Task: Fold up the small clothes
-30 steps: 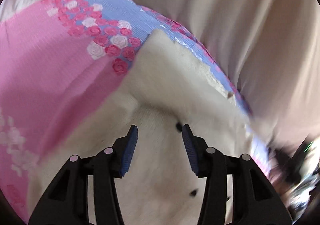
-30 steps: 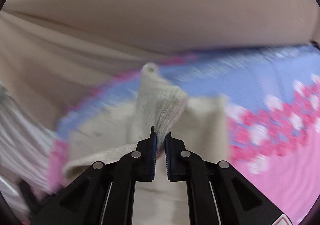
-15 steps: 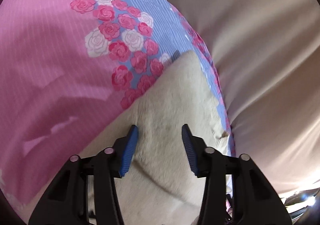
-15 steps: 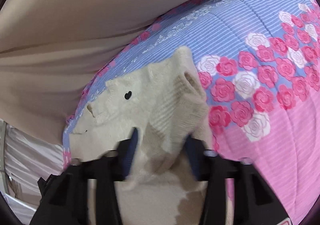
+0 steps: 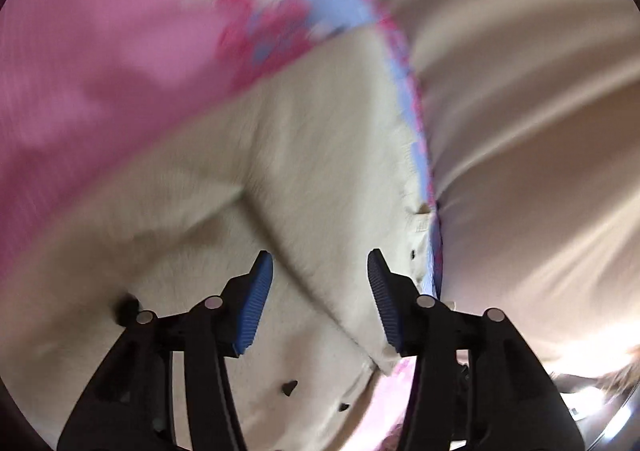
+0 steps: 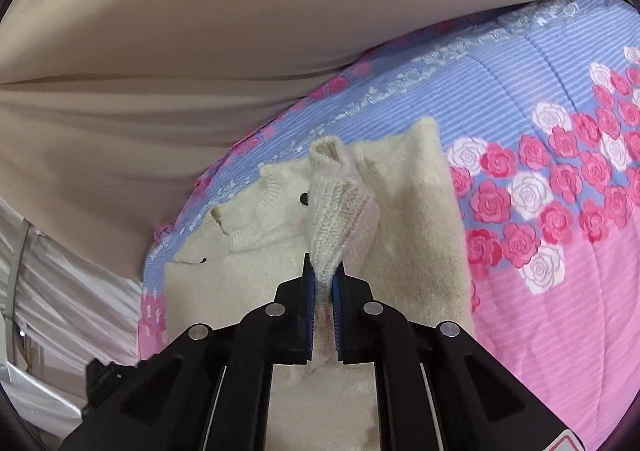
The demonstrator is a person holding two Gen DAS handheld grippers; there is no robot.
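The cardigan (image 6: 416, 219), a small cream knit with dark buttons, is lying near the quilt's (image 6: 560, 311) blue-striped edge, with one side already laid over its middle. That quilt is spreading under everything, going from blue stripes through a band of roses (image 6: 560, 187) to plain pink. Beyond the quilt's edge a beige sheet (image 6: 200, 31) is filling the far side, and a pale crinkled cover (image 6: 60, 291) is showing lower down past the quilt's corner.

The step in hand is looking like the sleeve fold. The right gripper (image 6: 323, 283) is clamping the ribbed cuff (image 6: 340, 211) between nearly closed jaws and holding it up above the cardigan's chest. The left gripper (image 5: 320, 291) is hanging over the cardigan's folded flap (image 5: 320, 155); its jaws have just been opening, and they are standing about half apart with knit showing between them but no pad visibly pressing on it.

The next move is probably calling for the cuff to be carried across and laid flat on the body, with the left gripper pinning or smoothing the flap so it is not dragging along.

Nothing is blocking the cardigan. The nearness of the quilt's edge is the one thing I'd be watching, since the cloth could be slipping over it.
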